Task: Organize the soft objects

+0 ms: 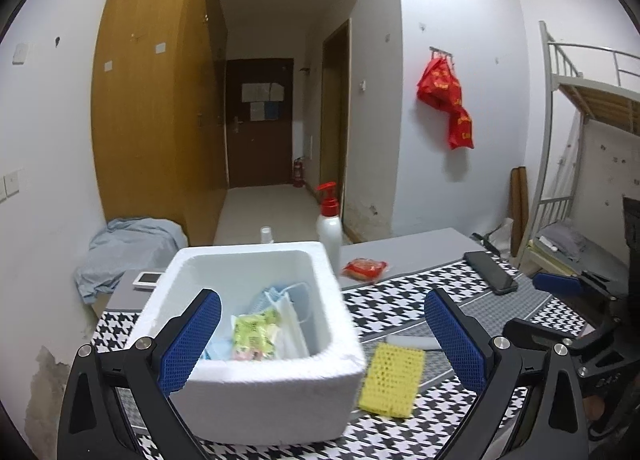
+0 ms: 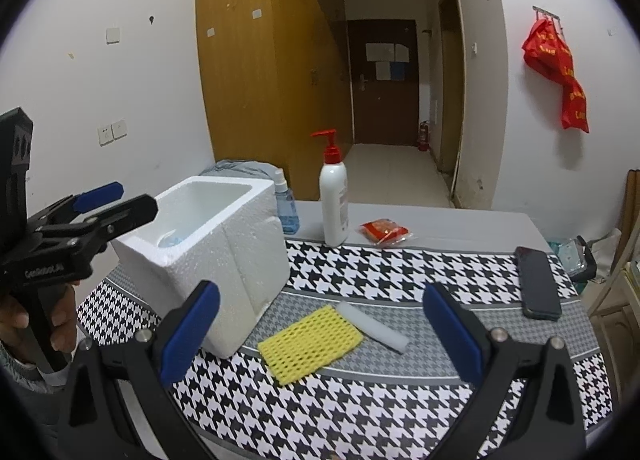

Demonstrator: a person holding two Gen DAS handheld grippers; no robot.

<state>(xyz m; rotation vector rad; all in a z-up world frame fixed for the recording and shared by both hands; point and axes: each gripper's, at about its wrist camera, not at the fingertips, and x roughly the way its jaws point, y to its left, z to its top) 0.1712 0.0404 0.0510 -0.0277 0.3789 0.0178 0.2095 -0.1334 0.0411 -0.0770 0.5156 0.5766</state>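
A yellow mesh foam sleeve (image 2: 310, 340) lies flat on the houndstooth table cover (image 2: 400, 272), just beside the front corner of the white foam box (image 2: 224, 244), with a white foam stick (image 2: 372, 326) touching its far edge. Inside the box, blue face masks (image 1: 276, 300) and a green packet (image 1: 254, 334) are already gathered, so the sorting appears partly done, with the sleeve, the stick and perhaps the red packet (image 2: 385, 231) near the pump bottle (image 2: 334, 200) yet to go in.

The right gripper (image 2: 320, 328) hovers above the sleeve and stick with its blue pads spread wide and nothing between them; the next move likely calls for lowering onto the sleeve and closing gently on a thin, floppy piece. The left gripper (image 1: 322, 334) is likewise wide open and empty, poised over the box rim and the sleeve beside it. A dark phone (image 2: 538, 282) rests well apart at the table's right.
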